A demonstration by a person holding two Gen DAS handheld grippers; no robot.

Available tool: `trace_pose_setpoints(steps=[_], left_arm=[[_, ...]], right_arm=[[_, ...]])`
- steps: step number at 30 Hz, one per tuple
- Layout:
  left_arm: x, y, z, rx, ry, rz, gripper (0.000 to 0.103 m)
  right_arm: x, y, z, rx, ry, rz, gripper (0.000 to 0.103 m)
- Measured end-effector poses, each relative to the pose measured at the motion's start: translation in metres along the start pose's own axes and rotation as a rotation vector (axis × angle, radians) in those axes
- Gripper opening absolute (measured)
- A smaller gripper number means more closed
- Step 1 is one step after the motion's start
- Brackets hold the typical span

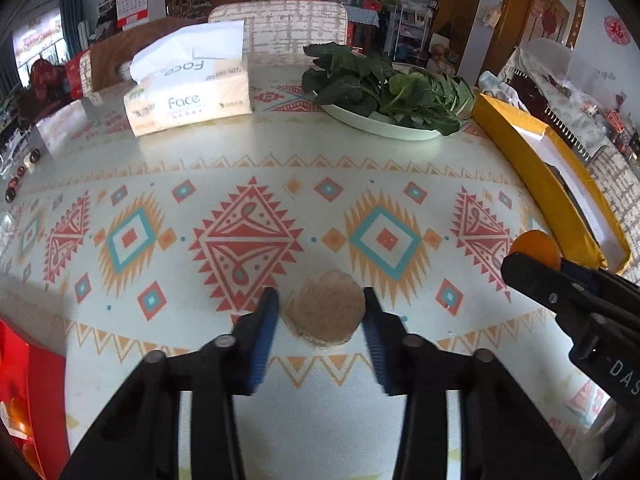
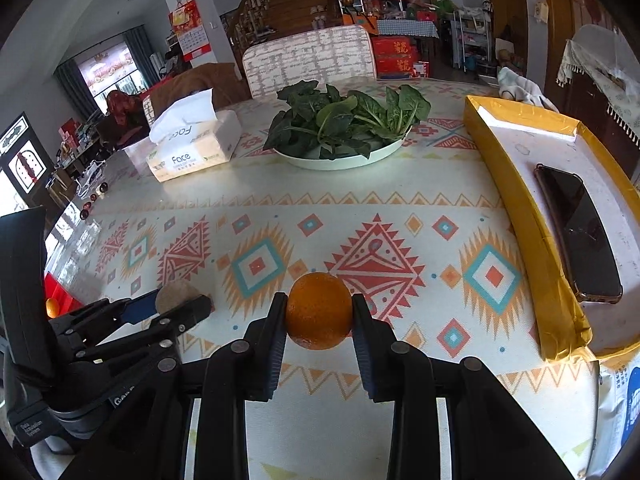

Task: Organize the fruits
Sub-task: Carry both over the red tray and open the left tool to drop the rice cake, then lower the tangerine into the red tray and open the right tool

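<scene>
The right claw (image 2: 319, 312) grips the orange (image 2: 318, 310) above the counter (image 2: 280, 200), the left claw (image 1: 320, 312) stands open around the brown fruit (image 1: 326, 308) — next, I think, closing and carrying both to the yellow tray (image 2: 516, 184).

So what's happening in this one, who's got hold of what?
A person works two handheld claws over a patterned table. The right claw is shut on an orange. The left claw brackets a brown round fruit, with small gaps showing beside each finger, so it looks open. A yellow-edged tray with a phone in it sits to the right; a plate of greens and a tissue pack lie farther back.
</scene>
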State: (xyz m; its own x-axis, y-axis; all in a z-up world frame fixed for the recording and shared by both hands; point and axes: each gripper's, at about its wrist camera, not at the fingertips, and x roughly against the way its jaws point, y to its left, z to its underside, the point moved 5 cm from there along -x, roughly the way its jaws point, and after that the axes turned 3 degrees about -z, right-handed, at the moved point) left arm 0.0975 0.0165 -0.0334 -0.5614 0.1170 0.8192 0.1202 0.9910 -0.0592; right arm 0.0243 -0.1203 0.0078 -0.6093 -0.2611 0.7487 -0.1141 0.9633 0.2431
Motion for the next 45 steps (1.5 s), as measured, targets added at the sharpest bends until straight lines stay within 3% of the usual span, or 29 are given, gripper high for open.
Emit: trace_pose_setpoints(steps=[13,21,27,35,45], left_arm=[[0.069,0.034,0.018,0.130,-0.129,0.026,0.032],[0.132,0.092,0.053,0.255,-0.225,-0.015,0.032],[0.164,0.142,0.077,0.336,-0.273,-0.078,0.032],[0.193,0.188,0.106,0.430,-0.320,-0.071,0.032],[0.210,0.238,0.133,0.498,-0.363,-0.133,0.032]], right_arm=[[0.000,0.008,0.002,0.031,-0.013,0.012,0.034],[0.008,0.036,0.005,0.088,-0.071,-0.037,0.034],[0.029,0.080,0.025,0.145,-0.084,-0.062,0.034],[0.054,0.157,0.044,0.294,-0.087,-0.055,0.034],[0.049,0.239,0.064,0.434,-0.068,-0.072,0.034]])
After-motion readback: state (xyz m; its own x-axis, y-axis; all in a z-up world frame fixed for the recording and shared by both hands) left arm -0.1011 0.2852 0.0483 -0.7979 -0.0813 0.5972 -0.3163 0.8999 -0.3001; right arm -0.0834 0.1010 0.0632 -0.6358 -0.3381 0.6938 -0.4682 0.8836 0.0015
